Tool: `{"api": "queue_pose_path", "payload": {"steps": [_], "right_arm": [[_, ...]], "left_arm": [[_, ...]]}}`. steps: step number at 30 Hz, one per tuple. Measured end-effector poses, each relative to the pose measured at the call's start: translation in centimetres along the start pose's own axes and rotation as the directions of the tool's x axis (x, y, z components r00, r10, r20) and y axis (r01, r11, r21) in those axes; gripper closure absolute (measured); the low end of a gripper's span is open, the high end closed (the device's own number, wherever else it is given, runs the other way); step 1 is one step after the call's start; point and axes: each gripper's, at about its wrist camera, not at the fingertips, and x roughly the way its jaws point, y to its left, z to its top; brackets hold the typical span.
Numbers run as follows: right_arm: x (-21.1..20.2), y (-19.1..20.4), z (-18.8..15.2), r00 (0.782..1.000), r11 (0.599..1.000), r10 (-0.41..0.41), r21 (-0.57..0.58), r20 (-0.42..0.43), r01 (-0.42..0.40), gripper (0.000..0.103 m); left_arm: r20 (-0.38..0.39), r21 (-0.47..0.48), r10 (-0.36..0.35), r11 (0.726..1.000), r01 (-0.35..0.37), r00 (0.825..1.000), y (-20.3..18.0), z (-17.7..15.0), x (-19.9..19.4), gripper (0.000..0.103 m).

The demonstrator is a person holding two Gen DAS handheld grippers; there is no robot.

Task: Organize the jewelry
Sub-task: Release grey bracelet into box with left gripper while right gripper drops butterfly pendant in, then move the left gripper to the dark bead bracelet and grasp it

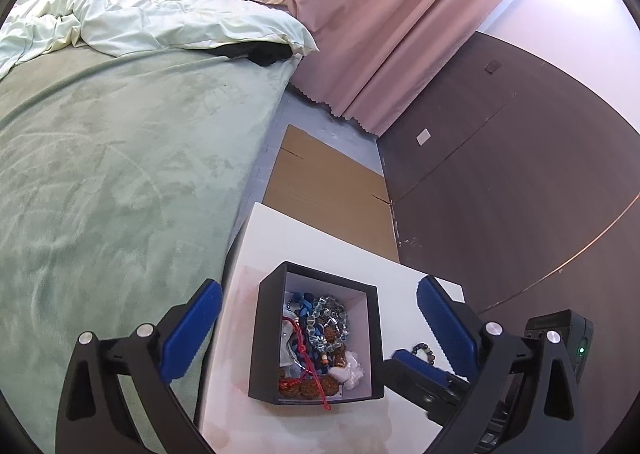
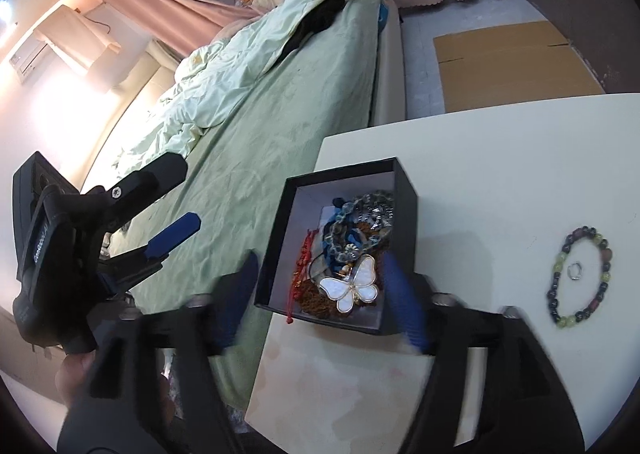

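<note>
Jewelry box [image 2: 340, 250] nearly full; both grippers [image 1: 320, 330] [image 2: 320, 294] released, empty. Next judged: fetch beaded bracelet [image 2: 580, 274] and ring [image 2: 575, 271] off table [image 2: 500, 157]

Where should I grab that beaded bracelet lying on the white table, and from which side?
Take the beaded bracelet across one strand of its loop, coming from above with the right gripper, which is nearest. It lies flat and open on the table, so one finger can drop inside the ring and one outside. Pick a stretch away from the small silver ring lying inside.
</note>
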Motion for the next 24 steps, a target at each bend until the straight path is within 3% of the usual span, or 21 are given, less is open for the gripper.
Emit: {"api": "queue_pose_path", "payload": {"steps": [6,24], "right_arm": [[-1.8,-1.1,0.2,1.000,1.000,-0.018,0.023,0.022,0.017,0.030],[-9.3,-8.8,-0.1,0.982,0.971,-0.180,0.169,0.058,0.168,0.027]], "left_arm": [[-0.008,0.021,0.000,1.000,0.000,1.000,-0.7,-0.5,0.1,0.008],[-0.100,0.183,-0.037,0.982,0.055,0.994,-6.4,-4.0,2.8,0.008]]}}
